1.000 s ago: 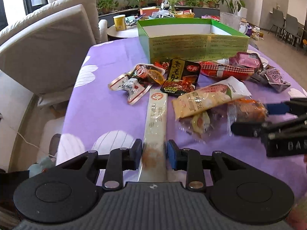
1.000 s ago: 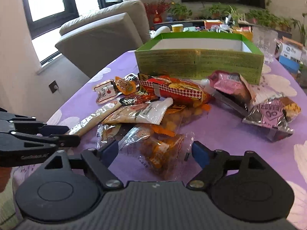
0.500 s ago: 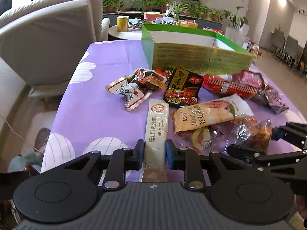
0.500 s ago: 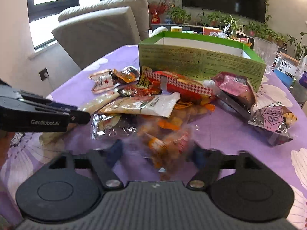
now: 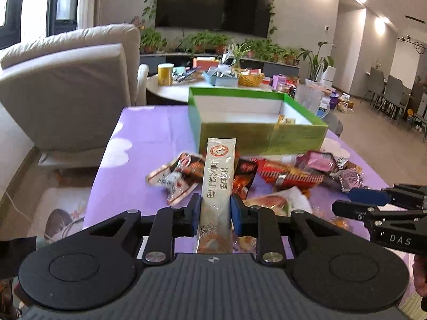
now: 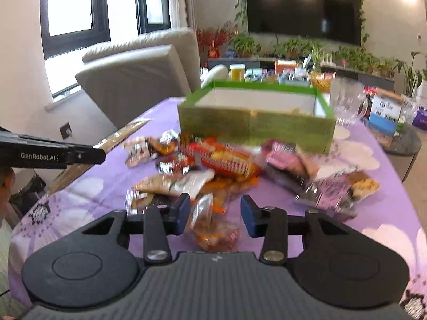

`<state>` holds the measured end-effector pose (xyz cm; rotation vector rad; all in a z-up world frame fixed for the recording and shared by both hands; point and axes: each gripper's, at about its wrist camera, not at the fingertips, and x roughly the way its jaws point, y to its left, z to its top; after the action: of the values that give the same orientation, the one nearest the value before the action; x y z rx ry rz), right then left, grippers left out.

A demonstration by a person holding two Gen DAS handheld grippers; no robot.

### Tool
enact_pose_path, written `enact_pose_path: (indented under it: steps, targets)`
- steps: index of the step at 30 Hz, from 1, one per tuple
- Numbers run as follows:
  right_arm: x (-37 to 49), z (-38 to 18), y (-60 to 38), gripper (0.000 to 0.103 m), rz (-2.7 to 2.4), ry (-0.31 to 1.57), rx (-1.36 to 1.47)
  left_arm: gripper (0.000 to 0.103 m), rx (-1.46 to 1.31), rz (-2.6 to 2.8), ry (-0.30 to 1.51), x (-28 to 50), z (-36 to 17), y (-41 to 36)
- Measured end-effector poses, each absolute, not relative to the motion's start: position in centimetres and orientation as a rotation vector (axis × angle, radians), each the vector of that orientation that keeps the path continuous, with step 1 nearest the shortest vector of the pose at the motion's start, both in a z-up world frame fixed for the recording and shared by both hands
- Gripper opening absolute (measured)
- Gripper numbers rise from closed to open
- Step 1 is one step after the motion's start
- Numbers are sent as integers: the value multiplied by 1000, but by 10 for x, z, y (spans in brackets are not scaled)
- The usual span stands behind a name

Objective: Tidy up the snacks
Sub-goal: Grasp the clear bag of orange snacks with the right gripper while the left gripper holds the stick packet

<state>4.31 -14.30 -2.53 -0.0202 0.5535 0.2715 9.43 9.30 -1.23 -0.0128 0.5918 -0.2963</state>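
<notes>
My left gripper (image 5: 213,209) is shut on a long pale stick packet (image 5: 218,176) and holds it lifted off the purple table, pointing toward the green box (image 5: 256,133). The packet also shows in the right wrist view (image 6: 121,136), sticking out of the left gripper's fingers (image 6: 80,156). My right gripper (image 6: 214,214) has its jaws partly closed around a clear bag of orange snacks (image 6: 213,226), lifted a little; contact on the right pad is unclear. A pile of snack packets (image 6: 221,160) lies in front of the box (image 6: 253,125).
The purple flowered tablecloth (image 5: 149,138) covers the table. A beige armchair (image 5: 66,93) stands at the left. A glass mug (image 6: 347,101) and a blue-white carton (image 6: 384,114) stand right of the box. A side table with clutter (image 5: 213,80) lies behind.
My left gripper has closed on the stick packet and lifted it off the table. My right gripper has narrowed around the orange snack bag and risen.
</notes>
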Motion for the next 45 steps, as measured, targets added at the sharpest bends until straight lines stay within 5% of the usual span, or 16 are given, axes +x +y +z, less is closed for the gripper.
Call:
enact_pose_path:
  steps: [5,9,39,45]
  targets:
    - [47,-28,-145,47,258,561,-46,22,-6,-298,595,98,-12,86]
    - [39,-37,-145,63,250,598,-55,22,-1,-283,613,99,-16,87]
    - [60,-70,-147,62,281,660,131,22,-16,-256,650,102,-28,95]
    - [52,-55,-154,52,307,602,130,22,-16,-263,625,101,-21,94]
